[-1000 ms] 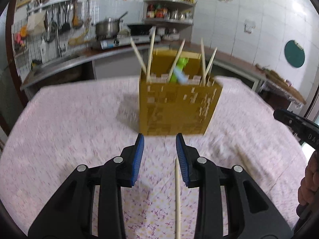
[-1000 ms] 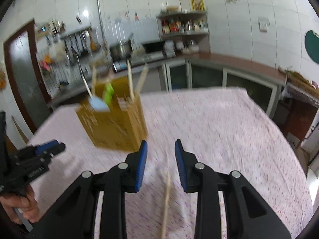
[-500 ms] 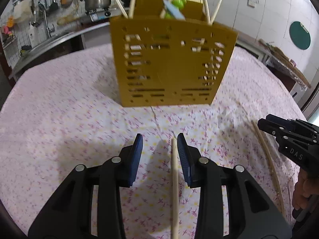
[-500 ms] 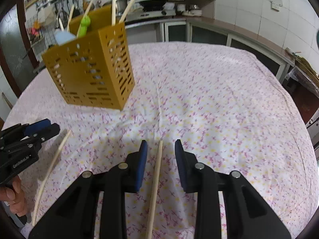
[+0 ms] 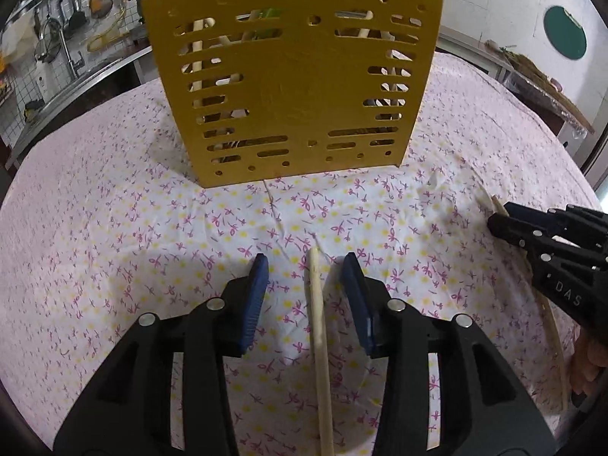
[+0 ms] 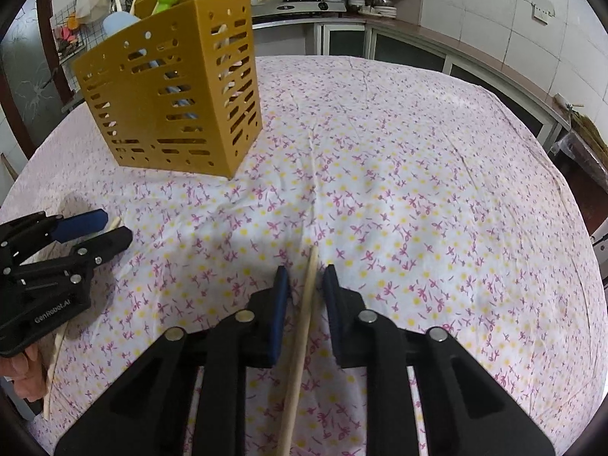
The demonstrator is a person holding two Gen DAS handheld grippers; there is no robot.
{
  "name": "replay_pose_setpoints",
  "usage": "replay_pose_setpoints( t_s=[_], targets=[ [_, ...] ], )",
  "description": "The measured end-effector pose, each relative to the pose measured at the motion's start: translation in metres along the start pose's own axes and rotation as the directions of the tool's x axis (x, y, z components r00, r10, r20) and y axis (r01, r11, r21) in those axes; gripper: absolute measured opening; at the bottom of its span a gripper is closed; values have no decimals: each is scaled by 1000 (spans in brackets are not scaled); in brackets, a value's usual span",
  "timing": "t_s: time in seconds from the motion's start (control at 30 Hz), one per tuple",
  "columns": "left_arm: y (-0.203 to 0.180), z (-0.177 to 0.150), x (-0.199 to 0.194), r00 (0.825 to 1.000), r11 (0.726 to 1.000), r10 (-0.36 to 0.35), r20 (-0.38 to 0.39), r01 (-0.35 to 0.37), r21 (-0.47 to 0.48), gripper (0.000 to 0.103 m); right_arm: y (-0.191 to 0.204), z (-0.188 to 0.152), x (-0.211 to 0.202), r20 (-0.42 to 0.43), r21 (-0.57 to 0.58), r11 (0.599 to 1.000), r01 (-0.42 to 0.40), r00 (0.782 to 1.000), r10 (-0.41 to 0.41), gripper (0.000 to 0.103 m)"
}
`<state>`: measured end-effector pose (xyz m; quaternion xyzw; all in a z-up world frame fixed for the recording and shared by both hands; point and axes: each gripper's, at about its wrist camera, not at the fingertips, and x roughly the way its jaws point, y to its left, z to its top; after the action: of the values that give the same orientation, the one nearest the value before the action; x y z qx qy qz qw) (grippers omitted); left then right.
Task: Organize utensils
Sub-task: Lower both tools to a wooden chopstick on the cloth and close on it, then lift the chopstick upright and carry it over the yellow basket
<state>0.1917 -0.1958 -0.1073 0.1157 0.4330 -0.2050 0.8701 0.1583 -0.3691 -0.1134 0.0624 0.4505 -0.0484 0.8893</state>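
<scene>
A yellow slotted utensil holder (image 5: pixel 292 87) (image 6: pixel 171 87) stands on the flowered tablecloth with several chopsticks, a green utensil and a blue one in it. My left gripper (image 5: pixel 305 262) (image 6: pixel 114 226) is low over the cloth. A wooden chopstick (image 5: pixel 319 342) lies between its jaws, which are opening, and neither blue pad touches it. My right gripper (image 6: pixel 306 271) (image 5: pixel 497 222) straddles a second chopstick (image 6: pixel 300 334) (image 5: pixel 551 315). Its jaws are closing, with small gaps still showing on both sides of the stick.
The tablecloth (image 5: pixel 114 190) covers a round table whose edge curves off at right (image 6: pixel 570 228). Behind it run a kitchen counter with a stove (image 6: pixel 304 3), a sink and hanging tools (image 5: pixel 68 38). A person's fingers (image 6: pixel 19 383) hold the left gripper.
Both grippers have sunk toward the cloth and come nearer the holder. Each now has a chopstick lying between its jaws. The right jaws have narrowed and the left jaws have widened.
</scene>
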Motion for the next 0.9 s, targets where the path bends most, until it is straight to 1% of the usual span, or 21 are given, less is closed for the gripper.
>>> replay_pose_setpoints(
  t_s=[0.07, 0.13, 0.17, 0.2, 0.23, 0.27, 0.4, 0.47, 0.77, 0.87, 0.9],
  targets=[
    [-3, 0, 2, 1000, 1000, 9, 5, -9, 13, 37, 1, -2, -1, 5, 1, 1000, -5, 1000, 5, 12],
    [-4, 3, 1, 1000, 1000, 12, 7, -13, 18, 31, 2, -3, -2, 7, 7, 1000, -7, 1000, 7, 8],
    [-5, 5, 3, 1000, 1000, 19, 8, -19, 20, 19, 1, -2, -3, 6, 13, 1000, -11, 1000, 11, 7],
    [-6, 7, 4, 1000, 999, 24, 8, -24, 27, 14, 1, -2, -3, 5, 14, 1000, -13, 1000, 13, 7],
    [-6, 7, 3, 1000, 999, 23, 9, -23, 27, 11, 1, -1, -3, 4, 15, 1000, -13, 1000, 13, 7],
    [-6, 7, 3, 1000, 999, 20, 10, -21, 26, 4, 0, 0, -5, 4, 20, 1000, -16, 1000, 16, 7],
    [2, 9, -3, 1000, 1000, -20, 9, 20, 4, 3, -1, 6, -12, 17, 21, 1000, -22, 1000, 21, 6],
    [4, 9, -9, 999, 1000, -24, 23, 24, -1, 3, 0, 10, -22, 38, 23, 999, -24, 999, 23, 6],
    [20, 22, -57, 991, 998, -41, 129, 47, -38, 3, 7, 25, -56, 129, 36, 998, -55, 990, 50, 6],
    [26, 26, -75, 985, 998, -39, 170, 47, -45, 3, 9, 30, -72, 172, 42, 996, -73, 983, 65, 6],
    [29, 27, -83, 981, 999, -27, 190, 35, -42, 3, 10, 32, -78, 197, 44, 995, -85, 978, 75, 6]
  ],
)
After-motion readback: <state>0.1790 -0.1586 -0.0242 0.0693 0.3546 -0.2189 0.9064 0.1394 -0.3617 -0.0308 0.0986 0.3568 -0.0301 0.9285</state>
